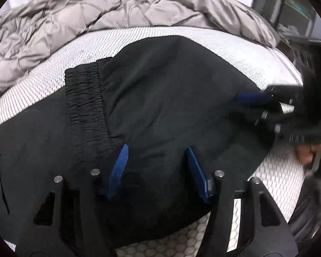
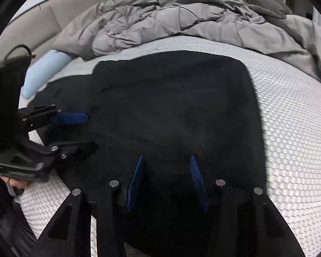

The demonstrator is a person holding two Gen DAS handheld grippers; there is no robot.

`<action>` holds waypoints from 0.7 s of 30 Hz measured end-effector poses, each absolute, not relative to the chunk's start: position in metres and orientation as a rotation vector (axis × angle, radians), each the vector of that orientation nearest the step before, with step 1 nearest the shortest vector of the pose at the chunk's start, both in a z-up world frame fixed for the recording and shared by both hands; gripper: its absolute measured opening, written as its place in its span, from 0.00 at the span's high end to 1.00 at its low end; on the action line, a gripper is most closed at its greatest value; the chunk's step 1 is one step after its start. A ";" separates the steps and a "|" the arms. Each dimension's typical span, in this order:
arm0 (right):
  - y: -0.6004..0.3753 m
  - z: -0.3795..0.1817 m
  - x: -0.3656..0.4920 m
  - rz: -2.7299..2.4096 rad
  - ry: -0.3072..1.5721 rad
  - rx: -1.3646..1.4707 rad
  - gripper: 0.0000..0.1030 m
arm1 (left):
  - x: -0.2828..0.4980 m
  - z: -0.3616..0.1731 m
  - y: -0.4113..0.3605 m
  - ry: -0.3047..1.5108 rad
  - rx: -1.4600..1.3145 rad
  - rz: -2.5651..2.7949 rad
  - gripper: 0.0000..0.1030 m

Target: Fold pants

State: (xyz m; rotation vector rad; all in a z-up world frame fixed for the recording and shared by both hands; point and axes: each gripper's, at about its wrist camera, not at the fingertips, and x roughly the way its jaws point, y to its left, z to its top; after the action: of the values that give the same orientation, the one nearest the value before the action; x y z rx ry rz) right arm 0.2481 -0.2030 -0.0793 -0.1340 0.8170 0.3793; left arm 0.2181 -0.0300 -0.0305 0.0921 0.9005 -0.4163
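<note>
One pair of black fabric pants (image 1: 160,98), folded. One white textured mattress (image 2: 293,128). One rumpled grey quilted comforter (image 2: 160,19). One pale blue pillow (image 2: 45,72). Two black two-finger grippers: left gripper (image 1: 157,150), right gripper (image 2: 167,160); four blue finger pads (image 1: 118,169) total.

We see the black pants (image 2: 173,107) folded flat on the white quilted mattress (image 2: 293,128). Our right gripper (image 2: 167,162) hovers with jaws apart at six o'clock; the left gripper (image 2: 89,128) sits at nine o'clock, grey duvet (image 2: 160,21) at twelve.
</note>
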 end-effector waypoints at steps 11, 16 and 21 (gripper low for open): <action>-0.231 -0.052 0.245 0.362 0.743 -0.002 0.56 | 0.211 0.021 0.003 0.796 -0.028 -0.392 0.46; -0.186 -0.064 0.282 0.470 0.831 0.021 0.56 | 0.261 -0.007 -0.031 0.910 0.022 -0.382 0.47; -0.179 -0.088 0.289 0.326 0.829 -0.231 0.57 | 0.269 -0.025 -0.025 0.901 0.037 -0.401 0.55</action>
State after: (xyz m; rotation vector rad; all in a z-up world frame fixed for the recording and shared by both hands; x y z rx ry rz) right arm 0.2886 -0.1792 -0.0885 -0.2308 0.8291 0.3258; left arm 0.2694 -0.0254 -0.0252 0.0369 0.9015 -0.4011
